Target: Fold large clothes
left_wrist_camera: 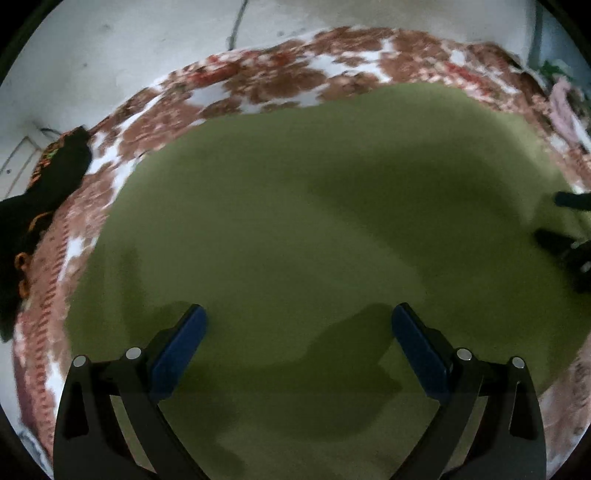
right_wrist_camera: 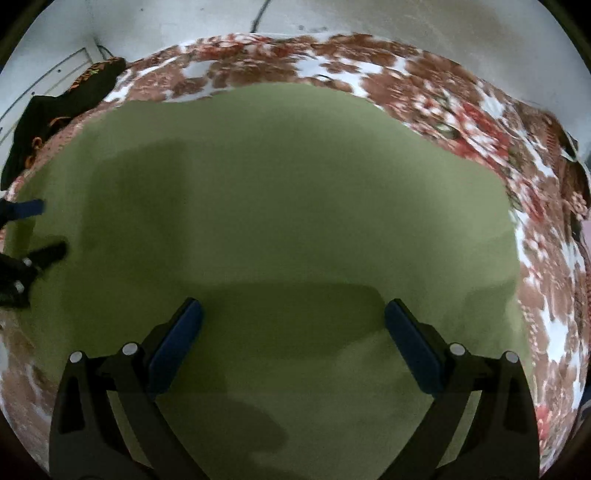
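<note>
Home bedroom: floral brown-and-white bedspread (left_wrist_camera: 258, 85) against a plain whitewashed wall (left_wrist_camera: 129, 40), dark embroidered garment (right_wrist_camera: 55, 110) nearby.

floral bedspread (left_wrist_camera: 280, 70) | black patterned cloth (left_wrist_camera: 44, 199) | pale wall (right_wrist_camera: 369, 18)

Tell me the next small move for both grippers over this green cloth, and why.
Probably lower both onto the green cloth's near edge and pinch it. The left gripper and right gripper are both open and hold nothing, and the cloth lies flat on the floral bedspread.
</note>
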`<state>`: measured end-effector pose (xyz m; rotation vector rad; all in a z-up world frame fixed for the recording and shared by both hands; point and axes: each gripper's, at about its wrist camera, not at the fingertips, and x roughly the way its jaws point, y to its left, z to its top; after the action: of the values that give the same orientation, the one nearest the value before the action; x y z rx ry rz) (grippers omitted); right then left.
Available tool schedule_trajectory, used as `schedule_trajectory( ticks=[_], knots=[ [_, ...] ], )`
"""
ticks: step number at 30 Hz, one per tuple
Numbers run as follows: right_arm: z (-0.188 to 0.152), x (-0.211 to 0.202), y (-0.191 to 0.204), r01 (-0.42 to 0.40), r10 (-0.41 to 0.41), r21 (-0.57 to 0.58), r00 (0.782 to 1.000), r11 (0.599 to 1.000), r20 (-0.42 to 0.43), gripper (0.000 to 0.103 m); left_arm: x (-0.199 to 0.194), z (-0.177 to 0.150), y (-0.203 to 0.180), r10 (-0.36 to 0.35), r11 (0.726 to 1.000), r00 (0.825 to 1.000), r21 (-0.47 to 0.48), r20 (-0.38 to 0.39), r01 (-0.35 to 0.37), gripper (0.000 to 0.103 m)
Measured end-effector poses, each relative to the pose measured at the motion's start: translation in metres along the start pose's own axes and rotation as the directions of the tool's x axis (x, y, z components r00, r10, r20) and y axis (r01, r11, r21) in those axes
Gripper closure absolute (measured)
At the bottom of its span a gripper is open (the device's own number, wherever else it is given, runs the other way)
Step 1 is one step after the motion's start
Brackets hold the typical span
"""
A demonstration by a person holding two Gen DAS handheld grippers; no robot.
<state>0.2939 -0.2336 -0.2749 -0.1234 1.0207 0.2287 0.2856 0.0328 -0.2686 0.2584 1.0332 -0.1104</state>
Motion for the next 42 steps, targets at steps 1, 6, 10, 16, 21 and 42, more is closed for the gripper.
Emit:
schedule_trajectory(
  ticks=[1, 6, 10, 16, 21, 42],
  knots=[
    [-0.005, 0.000, -0.009, 0.013, -0.013, 0.007, 1.000, 1.000, -0.001, 0.005, -0.001, -0.004, 0.006, 0.024, 1.000, 1.000, -0.007, -0.007, -0.024, 0.005],
    [-0.026, -0.002, -0.058, 0.111, -0.108, 0.073, 0.993, 0.991, -0.046, 0.005, -0.007, -0.024, 0.060, 0.122, 0.988, 0.991, -0.089, -0.062, -0.128, 0.005],
    [-0.037, -0.015, -0.094, 0.123, -0.113, 0.174, 0.991, 0.977, -0.066, 0.005, -0.027, -0.033, 0.080, 0.137, 0.983, 0.988, -0.116, -0.070, -0.145, 0.005],
    [-0.027, -0.061, -0.086, 0.083, -0.083, 0.217, 0.997, 0.973, -0.008, 0.005, -0.076, -0.042, 0.089, 0.097, 0.980, 0.993, -0.166, -0.062, -0.106, 0.005],
    [-0.008, -0.092, -0.046, -0.010, -0.007, 0.195, 0.996, 0.981, 0.087, 0.005, -0.116, -0.068, 0.100, -0.009, 0.946, 0.999, -0.324, -0.030, -0.001, 0.005],
    [-0.001, -0.031, 0.037, -0.086, 0.086, 0.076, 0.996, 0.993, 0.009, 0.005, -0.036, -0.159, 0.090, -0.345, 0.690, 0.926, -0.626, 0.155, 0.362, 0.005]
  ],
)
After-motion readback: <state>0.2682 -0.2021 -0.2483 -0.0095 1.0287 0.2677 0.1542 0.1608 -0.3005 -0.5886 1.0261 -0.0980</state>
